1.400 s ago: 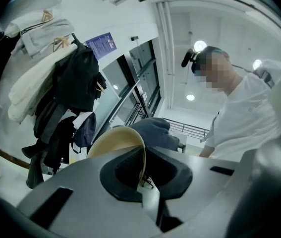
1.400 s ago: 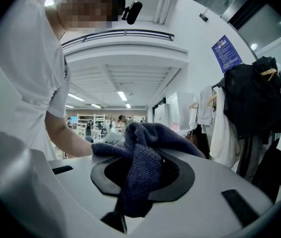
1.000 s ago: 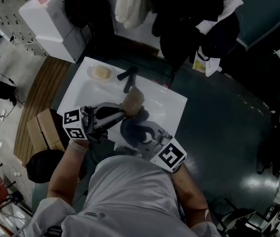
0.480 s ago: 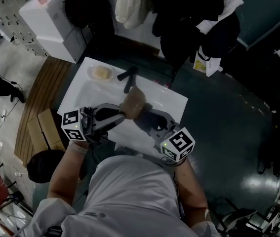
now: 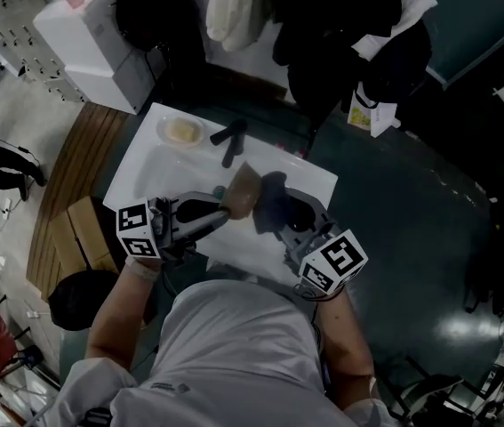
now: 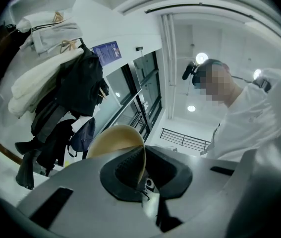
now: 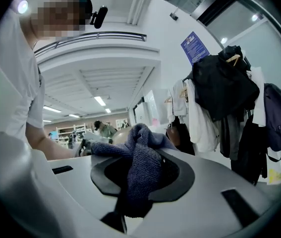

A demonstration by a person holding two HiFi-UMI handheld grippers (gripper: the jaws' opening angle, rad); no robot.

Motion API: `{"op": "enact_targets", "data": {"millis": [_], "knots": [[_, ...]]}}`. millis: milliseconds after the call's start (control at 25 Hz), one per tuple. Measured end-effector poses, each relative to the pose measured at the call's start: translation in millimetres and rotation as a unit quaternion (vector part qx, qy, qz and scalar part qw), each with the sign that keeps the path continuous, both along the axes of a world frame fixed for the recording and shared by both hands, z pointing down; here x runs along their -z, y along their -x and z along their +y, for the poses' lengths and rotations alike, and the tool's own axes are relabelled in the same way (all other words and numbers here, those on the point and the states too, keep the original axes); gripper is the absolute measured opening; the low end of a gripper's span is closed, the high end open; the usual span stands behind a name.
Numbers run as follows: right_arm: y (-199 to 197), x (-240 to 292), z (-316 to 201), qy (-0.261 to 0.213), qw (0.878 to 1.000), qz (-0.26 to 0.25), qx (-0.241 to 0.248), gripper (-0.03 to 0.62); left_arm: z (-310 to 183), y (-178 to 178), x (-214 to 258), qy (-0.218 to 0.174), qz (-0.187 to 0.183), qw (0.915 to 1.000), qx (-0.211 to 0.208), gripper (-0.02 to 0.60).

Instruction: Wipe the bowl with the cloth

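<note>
A: Count it out for me, biggest first.

B: One white counter (image 5: 145,169). One person (image 5: 234,354) leans over it, and their torso covers its near edge. Two grippers are raised above the counter: the left gripper (image 5: 220,210) and the right gripper (image 5: 289,221).

A: And the task things?

B: One tan bowl (image 5: 243,190), off the counter and tipped on its side between the two grippers. One dark blue cloth (image 5: 269,201), just to the bowl's right.

A: How do the jaws stand?

B: In the left gripper view, the left gripper (image 6: 142,175) has its jaws pinched on the thin wall of the bowl (image 6: 114,140) at the rim. In the right gripper view, the right gripper (image 7: 139,185) has its jaws clamped on the cloth (image 7: 142,165), which bunches up and out above them.

A: Anything smaller?

B: One small round dish (image 5: 180,132) sits at the counter's far end. One dark fitting (image 5: 230,140) is beside it.

A: What is unclear?

B: The head view is dim, so I cannot tell whether the cloth touches the bowl. The pale thing in the dish is too small to tell. The left jaws hide the lower part of the bowl.
</note>
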State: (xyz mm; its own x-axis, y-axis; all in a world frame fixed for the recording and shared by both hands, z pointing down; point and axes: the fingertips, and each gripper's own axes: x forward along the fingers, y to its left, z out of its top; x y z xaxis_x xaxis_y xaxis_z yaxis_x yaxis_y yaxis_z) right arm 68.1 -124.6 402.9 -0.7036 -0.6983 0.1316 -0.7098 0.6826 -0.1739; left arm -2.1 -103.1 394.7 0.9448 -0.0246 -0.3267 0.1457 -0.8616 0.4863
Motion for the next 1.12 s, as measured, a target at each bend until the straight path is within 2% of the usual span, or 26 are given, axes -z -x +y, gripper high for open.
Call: {"op": "enact_targets", "data": {"millis": [200, 480, 640, 840, 960, 1120], "knots": [[24.6, 4.0, 18.5, -0.004, 0.999, 0.000, 0.032, 0.095, -12.1, 5.6, 4.3, 0.027, 0.031, 0.9990, 0.020, 0.021], [29.1, -16.6, 23.5, 0.013, 0.999, 0.015, 0.040, 0.095, -5.4, 14.0, 17.9, 0.019, 0.060, 0.9980, 0.007, 0.021], [18.3, -22.7, 12.7, 0.025, 0.999, 0.021, 0.021, 0.096, 6.5, 11.3, 17.8, 0.005, 0.053, 0.9985, -0.012, 0.021], [9.0, -10.9, 2.8, 0.016, 1.000, 0.011, 0.000, 0.095, 16.6, 5.0, 9.4, -0.014, 0.017, 0.9994, -0.026, 0.023], [7.4, -2.9, 3.0, 0.011, 1.000, -0.002, -0.003, 0.095, 12.9, 3.8, 1.1, -0.011, 0.000, 0.9999, -0.013, 0.021], [17.7, 0.8, 11.1, 0.012, 1.000, -0.007, 0.020, 0.095, -0.5, 5.7, -5.7, 0.019, -0.001, 0.9996, 0.022, 0.021]]}}
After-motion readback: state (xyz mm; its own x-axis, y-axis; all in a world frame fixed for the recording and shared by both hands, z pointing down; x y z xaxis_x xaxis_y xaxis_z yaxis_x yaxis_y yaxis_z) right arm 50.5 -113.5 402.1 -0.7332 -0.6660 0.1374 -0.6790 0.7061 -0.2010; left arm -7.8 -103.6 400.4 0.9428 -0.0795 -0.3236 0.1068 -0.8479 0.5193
